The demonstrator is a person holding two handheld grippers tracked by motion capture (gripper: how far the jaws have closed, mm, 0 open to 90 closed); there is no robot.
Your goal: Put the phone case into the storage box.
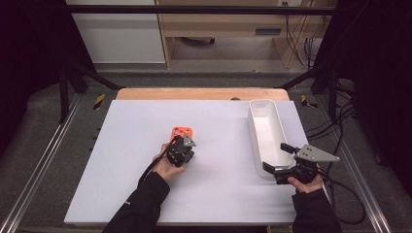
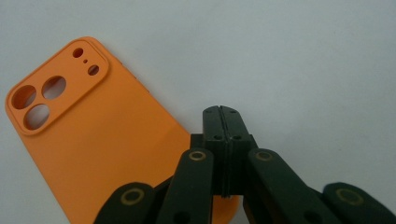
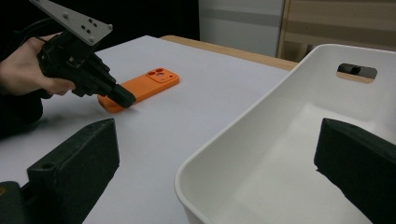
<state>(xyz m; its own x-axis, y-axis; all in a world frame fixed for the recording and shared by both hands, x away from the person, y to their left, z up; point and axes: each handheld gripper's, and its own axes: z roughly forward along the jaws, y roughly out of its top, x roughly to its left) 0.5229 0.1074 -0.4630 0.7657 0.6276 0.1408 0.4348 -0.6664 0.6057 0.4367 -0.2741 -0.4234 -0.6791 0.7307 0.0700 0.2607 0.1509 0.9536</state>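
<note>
An orange phone case (image 1: pixel 183 131) (image 2: pixel 88 140) (image 3: pixel 144 85) lies flat on the white board, its back with the camera cut-outs facing up. My left gripper (image 1: pixel 178 141) (image 2: pixel 223 113) is shut, its tips pressed together over the case's near corner, with nothing visible between the pads. In the right gripper view the left gripper (image 3: pixel 123 96) touches the case's near end. My right gripper (image 1: pixel 278 158) (image 3: pixel 217 135) is open at the near end of a white bin (image 1: pixel 253 132) (image 3: pixel 243 122); one jaw is outside its long wall and the other is over its inside.
The white board (image 1: pixel 145 189) covers a wooden table. The long bin along its right side holds nothing that I can see. Black cables trail off the right edge. Metal frame rails run along both sides, and shelving stands beyond the far edge.
</note>
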